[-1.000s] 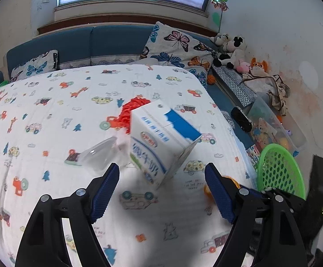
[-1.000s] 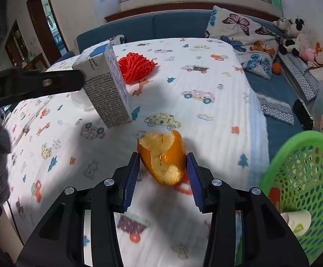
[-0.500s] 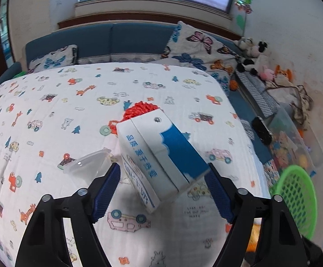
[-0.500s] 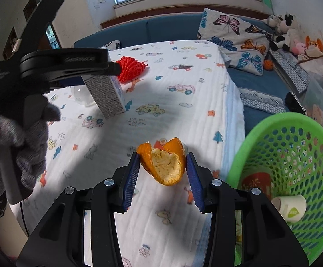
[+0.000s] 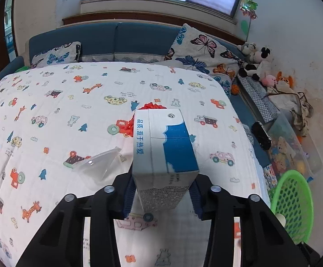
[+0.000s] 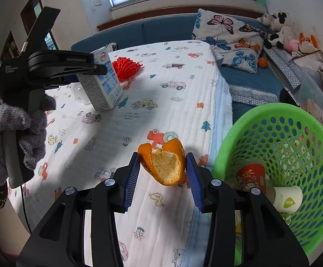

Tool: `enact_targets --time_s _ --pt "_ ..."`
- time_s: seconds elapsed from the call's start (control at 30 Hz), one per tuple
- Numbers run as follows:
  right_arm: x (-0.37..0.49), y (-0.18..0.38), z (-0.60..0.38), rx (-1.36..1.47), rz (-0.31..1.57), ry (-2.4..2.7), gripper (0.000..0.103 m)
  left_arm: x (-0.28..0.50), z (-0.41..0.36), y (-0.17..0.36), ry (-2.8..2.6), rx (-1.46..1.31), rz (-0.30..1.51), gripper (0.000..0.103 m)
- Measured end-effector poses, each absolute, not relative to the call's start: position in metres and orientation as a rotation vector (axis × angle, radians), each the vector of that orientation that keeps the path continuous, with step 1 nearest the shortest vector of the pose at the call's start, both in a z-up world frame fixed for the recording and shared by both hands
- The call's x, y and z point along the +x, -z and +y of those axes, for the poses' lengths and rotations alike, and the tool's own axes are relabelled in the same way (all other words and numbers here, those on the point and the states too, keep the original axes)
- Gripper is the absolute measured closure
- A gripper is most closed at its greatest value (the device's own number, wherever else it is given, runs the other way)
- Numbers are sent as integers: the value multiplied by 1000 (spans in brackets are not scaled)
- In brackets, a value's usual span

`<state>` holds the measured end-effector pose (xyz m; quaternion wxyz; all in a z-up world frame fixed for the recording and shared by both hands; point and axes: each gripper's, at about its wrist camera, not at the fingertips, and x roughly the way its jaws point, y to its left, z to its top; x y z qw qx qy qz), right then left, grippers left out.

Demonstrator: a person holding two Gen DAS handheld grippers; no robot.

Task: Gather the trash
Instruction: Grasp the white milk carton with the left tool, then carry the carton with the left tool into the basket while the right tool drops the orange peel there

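Note:
My left gripper (image 5: 162, 197) is shut on a white and blue milk carton (image 5: 163, 155) and holds it above the bed; the carton also shows in the right wrist view (image 6: 101, 84), lifted in the left gripper (image 6: 94, 66). My right gripper (image 6: 163, 175) is shut on an orange peel (image 6: 164, 164) near the bed's right edge, just left of the green basket (image 6: 294, 120). The basket (image 5: 303, 191) holds a red cup (image 6: 250, 178) and a white paper cup (image 6: 285, 199).
A red foam fruit net (image 6: 125, 66) and a clear plastic cup (image 5: 97, 166) lie on the printed bed sheet (image 5: 50, 111). Butterfly pillows (image 5: 201, 51), soft toys (image 5: 254, 60) and a clear storage box (image 5: 294, 146) are on the right.
My left gripper has closed on the milk carton and lifted it. My right gripper has carried the orange peel right, closer to the green basket.

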<state>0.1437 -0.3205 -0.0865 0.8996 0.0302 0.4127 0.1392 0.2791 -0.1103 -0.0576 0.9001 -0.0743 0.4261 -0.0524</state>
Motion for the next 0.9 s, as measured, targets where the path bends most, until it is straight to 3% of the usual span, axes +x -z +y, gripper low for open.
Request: enact_targets --time_s 0.37,0.9 --pt "122 77 -338 77 825 -240 60 242 -113 36 216 -144 854 64" --pt "93 72 -400 130 800 -96 60 200 -176 1 427 -85 822 64"
